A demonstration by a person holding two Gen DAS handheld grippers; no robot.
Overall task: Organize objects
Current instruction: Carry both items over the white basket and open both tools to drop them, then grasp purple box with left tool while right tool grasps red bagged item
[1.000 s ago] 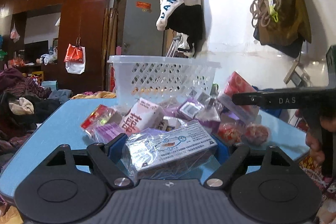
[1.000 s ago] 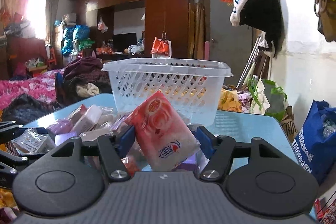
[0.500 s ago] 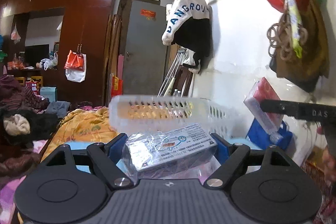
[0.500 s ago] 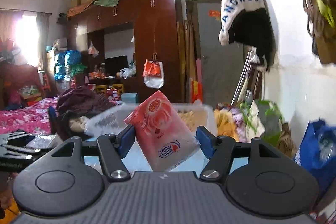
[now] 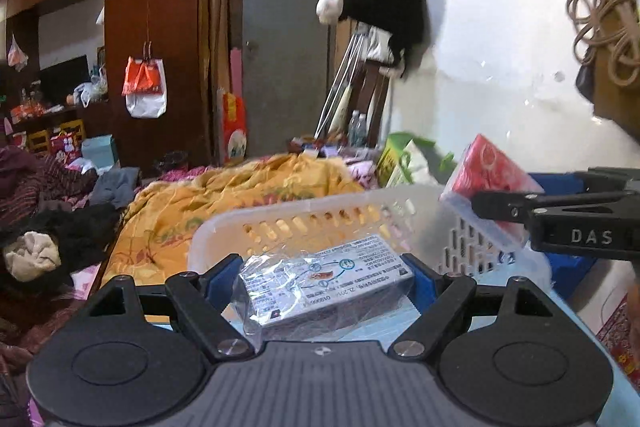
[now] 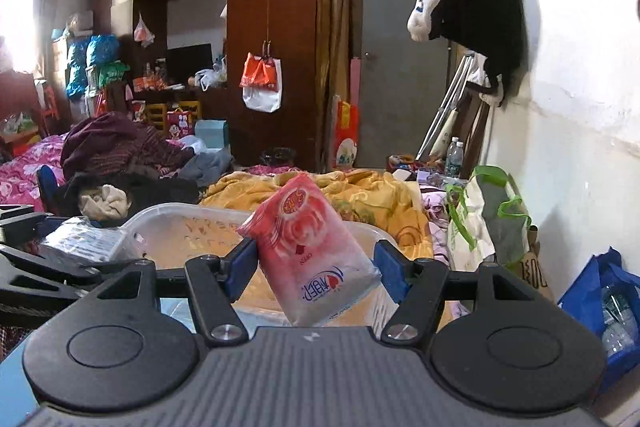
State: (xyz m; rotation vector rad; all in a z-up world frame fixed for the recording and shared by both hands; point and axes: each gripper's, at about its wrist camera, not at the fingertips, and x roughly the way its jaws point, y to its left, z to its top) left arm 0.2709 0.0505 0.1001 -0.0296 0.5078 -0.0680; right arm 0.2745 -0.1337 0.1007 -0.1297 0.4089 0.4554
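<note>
My left gripper (image 5: 320, 277) is shut on a plastic-wrapped white box (image 5: 326, 279) with printed text, held just above the near rim of the white perforated basket (image 5: 304, 223). My right gripper (image 6: 316, 263) is shut on a pink tissue pack (image 6: 310, 251), tilted, held over the same basket (image 6: 192, 227). The right gripper with the tissue pack (image 5: 492, 183) shows at the right of the left wrist view. The left gripper's box (image 6: 84, 241) shows at the left of the right wrist view. The basket's inside is mostly hidden.
The basket stands on a light blue table (image 5: 372, 327). Behind it lie a yellow blanket (image 5: 224, 199), piles of clothes (image 6: 120, 151) and a dark wardrobe (image 6: 248, 27). A white wall (image 6: 580, 107) runs along the right, with bags (image 6: 488, 223) below it.
Both grippers rose from the pile of packets on the table and moved forward over the basket, each keeping hold of its item. The pile has dropped out of view.
</note>
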